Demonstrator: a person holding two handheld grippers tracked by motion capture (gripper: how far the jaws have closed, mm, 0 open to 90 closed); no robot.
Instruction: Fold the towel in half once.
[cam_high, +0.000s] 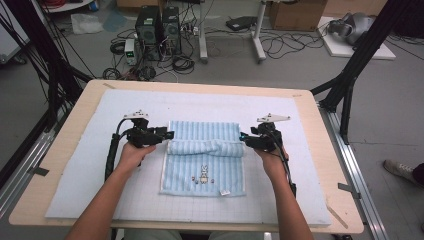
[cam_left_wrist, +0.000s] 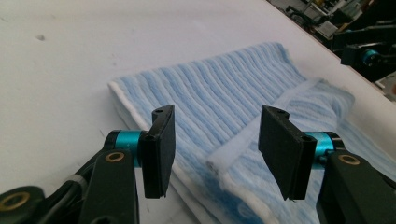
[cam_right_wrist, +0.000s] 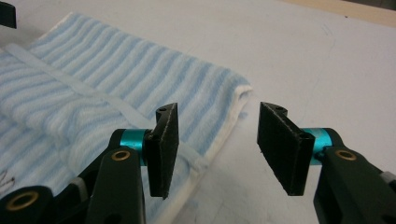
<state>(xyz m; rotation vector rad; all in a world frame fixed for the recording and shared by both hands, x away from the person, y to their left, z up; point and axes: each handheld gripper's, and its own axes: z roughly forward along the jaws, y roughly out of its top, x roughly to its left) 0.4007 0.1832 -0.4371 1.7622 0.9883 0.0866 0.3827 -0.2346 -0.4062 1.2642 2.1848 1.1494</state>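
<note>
High view: a blue striped towel (cam_high: 203, 159) lies mid-table on a white mat (cam_high: 75, 170), its far part rolled or folded toward the near edge, as the left gripper (cam_high: 169, 135) and right gripper (cam_high: 242, 136), jaws spread, flank the fold's ends, the near half apparently still to go.

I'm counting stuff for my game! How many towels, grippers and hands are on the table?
Blue striped towel: 1
Grippers: 2, the left gripper and the right gripper
Hands: 2, the left hand and the right hand
Total: 5
</note>
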